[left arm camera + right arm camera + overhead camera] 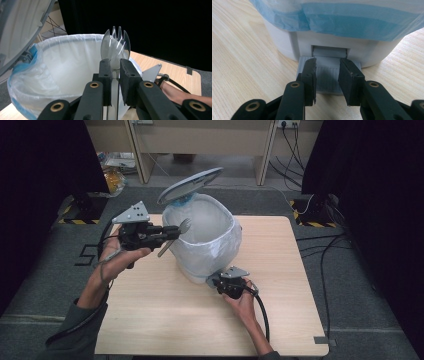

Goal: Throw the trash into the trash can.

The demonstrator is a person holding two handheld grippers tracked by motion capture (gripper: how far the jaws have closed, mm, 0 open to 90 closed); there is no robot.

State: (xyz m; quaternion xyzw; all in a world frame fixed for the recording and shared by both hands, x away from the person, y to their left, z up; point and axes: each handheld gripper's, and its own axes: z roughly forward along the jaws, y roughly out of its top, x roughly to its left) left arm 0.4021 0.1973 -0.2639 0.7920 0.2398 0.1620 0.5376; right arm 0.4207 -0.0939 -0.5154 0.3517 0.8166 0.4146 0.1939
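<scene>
The left gripper (172, 233) is clamped on the handle of a clear plastic spork (115, 47), held over the near-left rim of the white pedal bin lined with a translucent bag (210, 240). The spork's long axis runs along the jaws, tines pointing away over the bin's opening. The bin stands mid-desk toward the far edge, its grey lid (190, 185) raised. The right gripper (327, 75) has its jaws closed together, pressing down on the grey foot pedal (329, 75) at the bin's near side.

Your wooden table (165, 320) carries one thing directly: the white pedal bin (207, 251), standing toward the far middle. Its grey pedal (328, 76) juts out low at the bin's near side, over the tabletop.
</scene>
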